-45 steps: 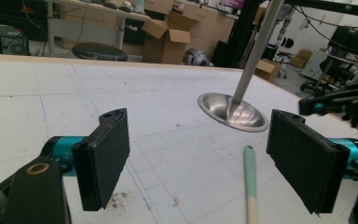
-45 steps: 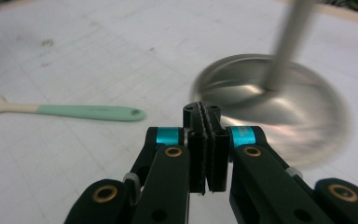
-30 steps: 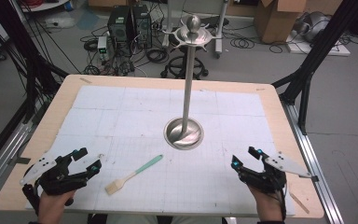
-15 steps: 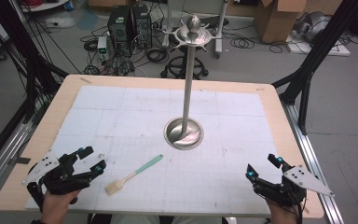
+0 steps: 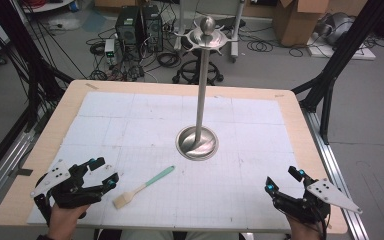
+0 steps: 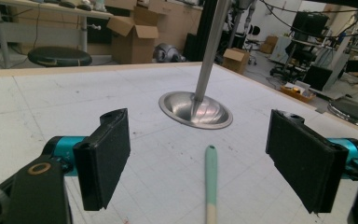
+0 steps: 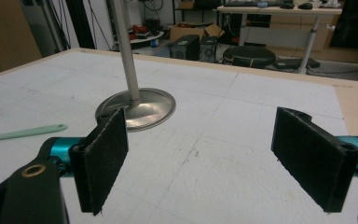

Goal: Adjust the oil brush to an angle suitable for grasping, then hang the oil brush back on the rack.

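Observation:
A small brush with a mint-green handle and wooden head (image 5: 144, 186) lies on the white gridded mat, in front of a steel stand (image 5: 198, 141) whose pole rises to a hook crown. My left gripper (image 5: 103, 173) rests at the front left, open, its jaws pointing toward the brush (image 6: 210, 184), which lies ahead between them. At the front right my right gripper (image 5: 281, 181) is open with nothing between its jaws; the stand base (image 7: 137, 108) and the brush handle (image 7: 25, 132) lie ahead of it to the left.
The mat covers a wooden table (image 5: 66, 112) with metal rails along both sides. Beyond the far edge stand computer cases, cables, a stool and cardboard boxes on the floor. The stand's tall pole (image 5: 203, 90) rises mid-table.
My right gripper has drawn back toward the front edge and slightly right. The left gripper shifted a little forward. The brush and stand stayed put.

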The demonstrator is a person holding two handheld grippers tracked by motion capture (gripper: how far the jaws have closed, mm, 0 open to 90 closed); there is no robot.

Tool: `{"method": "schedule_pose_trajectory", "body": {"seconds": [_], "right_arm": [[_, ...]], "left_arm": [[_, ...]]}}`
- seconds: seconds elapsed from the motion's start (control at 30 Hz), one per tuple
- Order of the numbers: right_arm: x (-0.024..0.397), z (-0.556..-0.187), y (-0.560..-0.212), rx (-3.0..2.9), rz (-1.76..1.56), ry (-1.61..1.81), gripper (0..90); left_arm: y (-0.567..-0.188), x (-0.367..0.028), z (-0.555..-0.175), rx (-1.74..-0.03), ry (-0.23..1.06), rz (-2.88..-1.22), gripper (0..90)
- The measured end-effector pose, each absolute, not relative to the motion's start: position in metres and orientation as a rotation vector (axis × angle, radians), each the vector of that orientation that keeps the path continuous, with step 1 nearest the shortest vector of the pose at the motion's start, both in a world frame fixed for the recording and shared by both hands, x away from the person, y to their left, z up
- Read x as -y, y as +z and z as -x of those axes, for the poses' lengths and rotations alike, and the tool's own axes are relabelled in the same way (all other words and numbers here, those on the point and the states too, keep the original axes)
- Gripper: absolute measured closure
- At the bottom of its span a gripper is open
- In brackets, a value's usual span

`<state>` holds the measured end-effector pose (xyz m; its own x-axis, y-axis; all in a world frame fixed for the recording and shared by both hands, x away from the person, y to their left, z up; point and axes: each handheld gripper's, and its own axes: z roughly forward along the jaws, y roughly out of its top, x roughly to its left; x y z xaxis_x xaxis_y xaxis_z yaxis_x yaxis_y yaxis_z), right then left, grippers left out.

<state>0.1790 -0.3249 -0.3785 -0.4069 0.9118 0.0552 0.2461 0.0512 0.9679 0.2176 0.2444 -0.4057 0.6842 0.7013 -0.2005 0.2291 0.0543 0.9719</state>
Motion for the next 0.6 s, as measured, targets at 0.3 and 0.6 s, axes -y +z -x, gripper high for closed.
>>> {"method": "schedule_pose_trajectory", "body": {"seconds": [0.3,0.6], "right_arm": [[0.32,-0.176,-0.378,-1.753,-1.141,1.359,18.0],[0.317,-0.18,-0.379,-1.781,-1.127,1.363,18.1]], "left_arm": [[-0.408,-0.235,-0.221,-0.781,0.39,-1.59,22.2],[-0.413,-0.222,-0.223,-0.786,0.36,-1.707,23.7]]}}
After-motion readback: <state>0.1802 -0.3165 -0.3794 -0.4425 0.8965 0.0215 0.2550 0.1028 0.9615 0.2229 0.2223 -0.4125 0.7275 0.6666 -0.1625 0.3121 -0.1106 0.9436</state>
